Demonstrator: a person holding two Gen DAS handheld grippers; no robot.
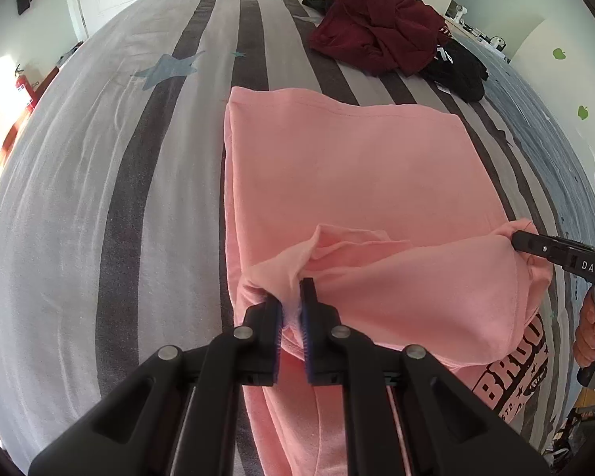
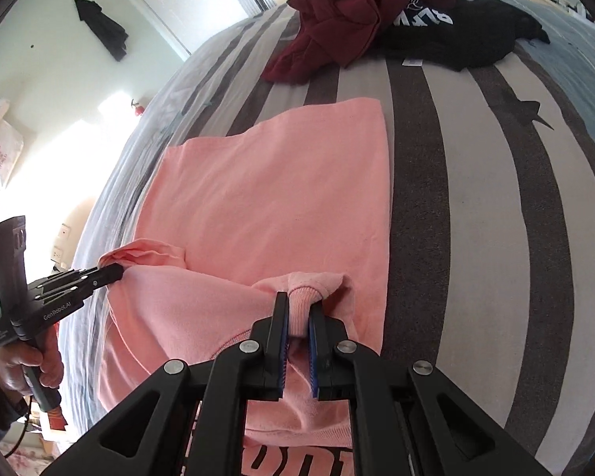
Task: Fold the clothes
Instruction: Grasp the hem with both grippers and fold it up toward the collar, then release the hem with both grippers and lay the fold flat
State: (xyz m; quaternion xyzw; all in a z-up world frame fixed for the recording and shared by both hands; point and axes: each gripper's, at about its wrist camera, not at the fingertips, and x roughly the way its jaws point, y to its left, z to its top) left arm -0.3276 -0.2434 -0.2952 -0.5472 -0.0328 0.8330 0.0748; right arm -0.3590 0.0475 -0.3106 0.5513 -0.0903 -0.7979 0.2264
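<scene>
Lower centre of both views: pink shirt (image 1: pixel 337 182), long axis running away up the bed (image 1: pixel 99 158). Left gripper (image 1: pixel 291 309) and right gripper (image 2: pixel 297 317) each pinch a near corner, probably the shoulders.

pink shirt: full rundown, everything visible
The pink shirt is soft knit cotton by its look, with dark printed lettering near its lower end. It lies part-folded on the striped bedspread, far portion flat. Its near edge is raised and bunched: the left gripper is shut on one corner, the right gripper on a ribbed cuff or hem. It lies apart from the maroon and black clothes.
</scene>
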